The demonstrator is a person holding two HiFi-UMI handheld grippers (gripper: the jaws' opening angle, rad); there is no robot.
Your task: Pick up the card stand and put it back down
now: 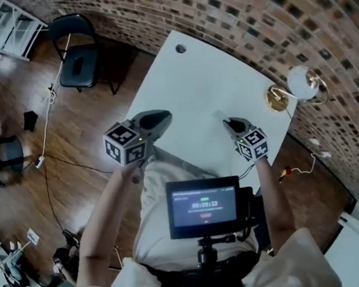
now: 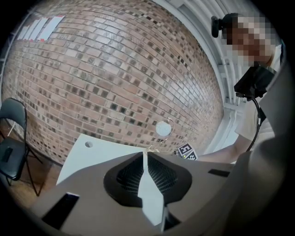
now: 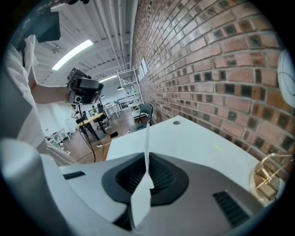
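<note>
One screen sits closest in, at the person's chest. Just beyond it, two claws hang over the near end of the table, and both are pinched tight on nothing. The left claw has its pads meeting with only tabletop behind them, and it's the same story for the right claw.

Further out is the stand: gold base, wire stem, white disc on top. It's parked at the table's right edge, near the wall. It lies ahead and to the right of the right claw, clearly the nearer one; the left is well apart from it. The stem looks upright, so the right claw will probably need to open and come in across that stem. Far off left, a chair stands on the floor.
</note>
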